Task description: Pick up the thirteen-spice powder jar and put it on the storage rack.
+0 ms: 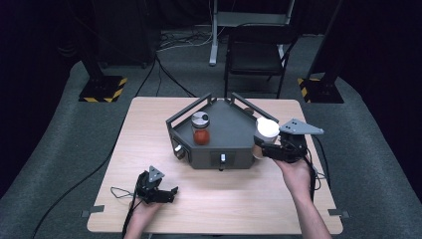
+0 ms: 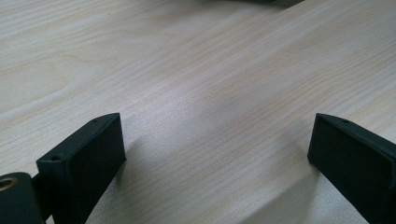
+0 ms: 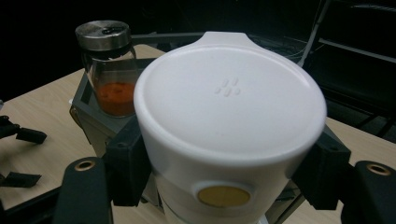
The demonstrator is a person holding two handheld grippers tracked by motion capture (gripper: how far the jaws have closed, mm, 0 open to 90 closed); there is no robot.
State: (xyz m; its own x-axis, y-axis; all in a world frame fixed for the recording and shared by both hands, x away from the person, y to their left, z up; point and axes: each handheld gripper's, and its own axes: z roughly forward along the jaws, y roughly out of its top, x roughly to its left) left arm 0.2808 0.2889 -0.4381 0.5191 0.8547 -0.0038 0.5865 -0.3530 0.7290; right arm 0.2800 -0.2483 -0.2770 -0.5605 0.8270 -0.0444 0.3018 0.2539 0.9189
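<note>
My right gripper [image 1: 266, 147] is shut on a jar with a white lid [image 1: 267, 128], held by its sides at the right corner of a grey railed rack [image 1: 231, 135]. In the right gripper view the black pads [image 3: 128, 163] press both flanks of the white-lidded jar [image 3: 229, 93], which has a round gold spot on its front. A glass spice jar [image 1: 200, 128] with red powder and a silver lid stands upright on the rack's left part, seen also as the spice jar [image 3: 109, 70]. My left gripper [image 1: 169, 194] rests open on the wooden table [image 1: 149, 129], with bare wood between its jaws [image 2: 217, 154].
The rack has knobs on its front face [image 1: 222, 159] and a small brown-topped item at its back right rail [image 1: 247, 110]. A black chair [image 1: 259, 55] stands behind the table. Two stands with yellow-black bases [image 1: 102, 88] flank it, and cables cross the floor.
</note>
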